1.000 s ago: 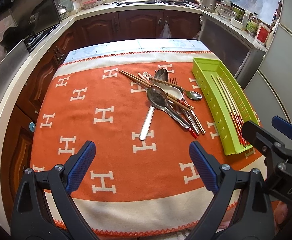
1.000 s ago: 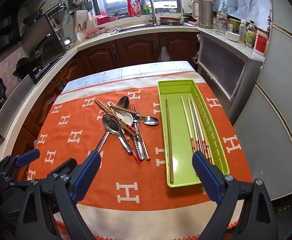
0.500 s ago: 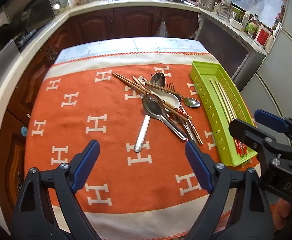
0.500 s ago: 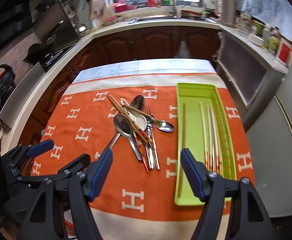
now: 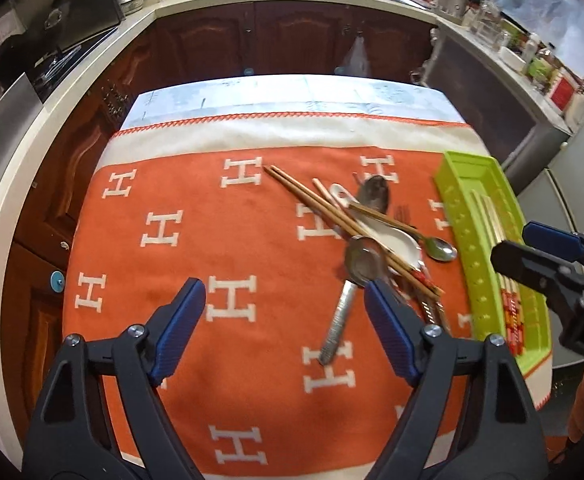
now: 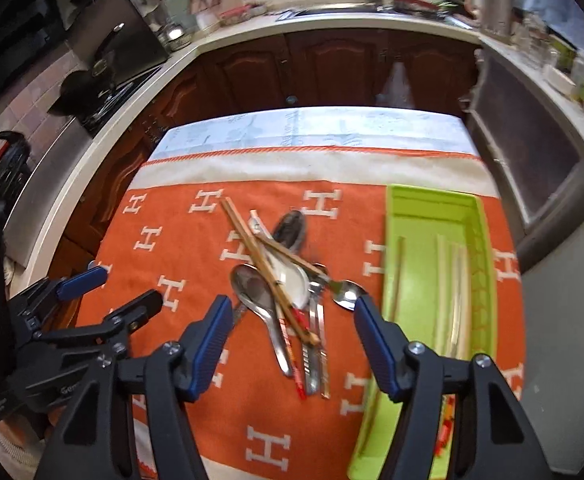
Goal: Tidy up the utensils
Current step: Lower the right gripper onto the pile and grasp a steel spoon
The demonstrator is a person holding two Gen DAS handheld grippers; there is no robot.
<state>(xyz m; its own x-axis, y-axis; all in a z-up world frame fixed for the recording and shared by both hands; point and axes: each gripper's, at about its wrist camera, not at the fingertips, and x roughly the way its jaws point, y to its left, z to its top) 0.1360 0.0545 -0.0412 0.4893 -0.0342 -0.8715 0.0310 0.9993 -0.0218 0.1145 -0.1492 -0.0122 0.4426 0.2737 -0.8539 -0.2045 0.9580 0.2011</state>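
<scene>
Kitchen counters and dark wood cabinets are wrapping around a table (image 5: 292,92) that is wearing an orange cloth (image 5: 212,240) with white H marks. Left of centre, the left gripper (image 5: 284,316) is hovering above bare cloth; its jaws are standing apart after just closing a little, and nothing is lying between them. Just right of it, a utensil pile (image 6: 288,280) is lying on the cloth: wooden chopsticks (image 5: 332,216) are crossing a white ceramic spoon (image 6: 292,276), metal spoons and a fork. The right gripper (image 6: 288,336) is hanging over the near end of this pile, jaws apart after just narrowing, pads touching nothing. Farthest right, a green tray (image 6: 432,204) is sitting on the cloth beside the pile, already holding several chopsticks lengthwise
</scene>
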